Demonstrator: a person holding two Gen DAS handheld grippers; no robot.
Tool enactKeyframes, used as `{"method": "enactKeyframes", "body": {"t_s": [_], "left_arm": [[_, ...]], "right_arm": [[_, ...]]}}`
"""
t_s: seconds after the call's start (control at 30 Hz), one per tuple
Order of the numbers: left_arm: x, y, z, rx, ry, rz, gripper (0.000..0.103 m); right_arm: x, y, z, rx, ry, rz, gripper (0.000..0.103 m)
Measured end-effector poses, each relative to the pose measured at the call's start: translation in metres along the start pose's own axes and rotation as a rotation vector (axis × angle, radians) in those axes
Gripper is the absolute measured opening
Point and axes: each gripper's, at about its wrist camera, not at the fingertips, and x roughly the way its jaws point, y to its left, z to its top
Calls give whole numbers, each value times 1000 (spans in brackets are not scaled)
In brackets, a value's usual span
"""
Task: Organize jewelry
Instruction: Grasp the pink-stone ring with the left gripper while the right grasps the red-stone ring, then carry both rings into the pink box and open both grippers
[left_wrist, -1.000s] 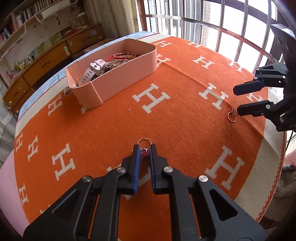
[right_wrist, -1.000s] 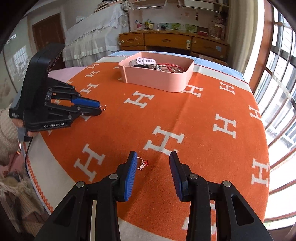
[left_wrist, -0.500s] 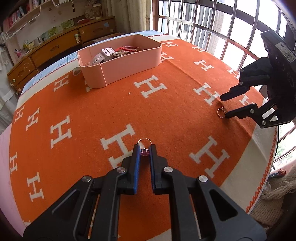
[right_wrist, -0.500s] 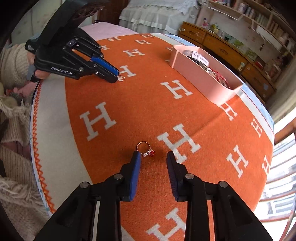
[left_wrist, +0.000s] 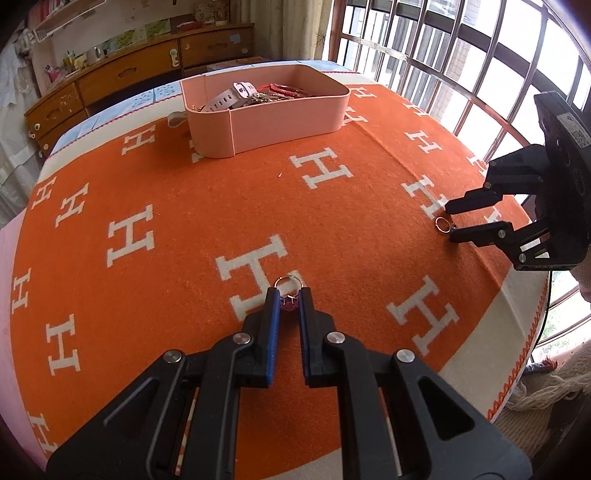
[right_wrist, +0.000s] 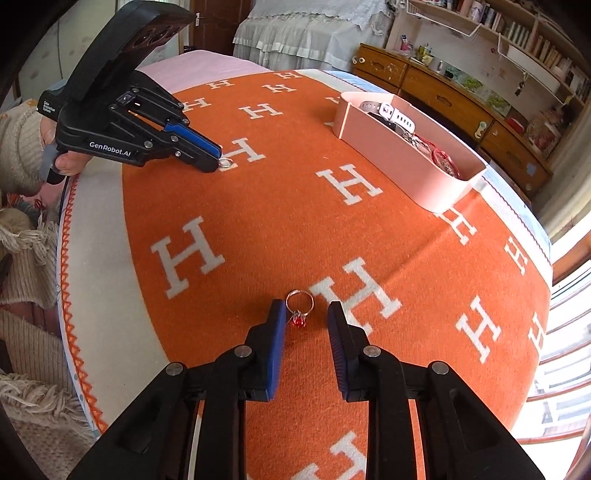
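The pink tray (left_wrist: 280, 122), already holding a white watch (left_wrist: 229, 98) and red bracelets (left_wrist: 284, 88), serves as the landmark at the far side of the orange blanket (left_wrist: 184, 221). Well short of the tray and to its left in the right-wrist view, the left gripper (left_wrist: 289, 301) is pinched on a pink-stone ring (left_wrist: 289, 295), its band poking out past the tips. Further right, also well short of the tray, the right gripper (right_wrist: 306, 319) is spread around a red-stone ring (right_wrist: 300, 308) lying flat on the blanket; the ring seems to sit nearer the left-hand finger (right_wrist: 275, 332), though the fisheye makes that uncertain. Centring the fingers over the stone setting before closing, low against the blanket, should keep the ring from skidding aside.
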Motion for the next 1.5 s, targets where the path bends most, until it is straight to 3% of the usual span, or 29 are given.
{"method": "enactKeyframes", "body": {"t_s": [0.17,0.3,0.5,0.63,0.87,1.17,1.33,1.5], "left_arm": [[1,1,1,-16,-4,-4,8],[1,0,1,-32,-1,-1,8],[-12,2,6,-69,-16,11,8],[-32,6,23,-89,-31,24,8],[-90,13,90,-76,-101,87,8],[-150,25,207,-57,-205,188,8],[-137,33,254,-61,-195,219,8],[-75,39,274,-59,-115,235,8]], "right_arm": [[-4,0,-7,57,-11,4,20],[-3,1,-6,91,-15,28,8],[-7,10,0,118,-32,25,8],[-31,9,16,164,-107,30,8],[-94,-21,71,268,-252,42,8],[-160,-88,169,396,-344,-83,8],[-171,-137,207,571,-381,-108,8],[-138,-173,233,643,-318,-123,8]]}}
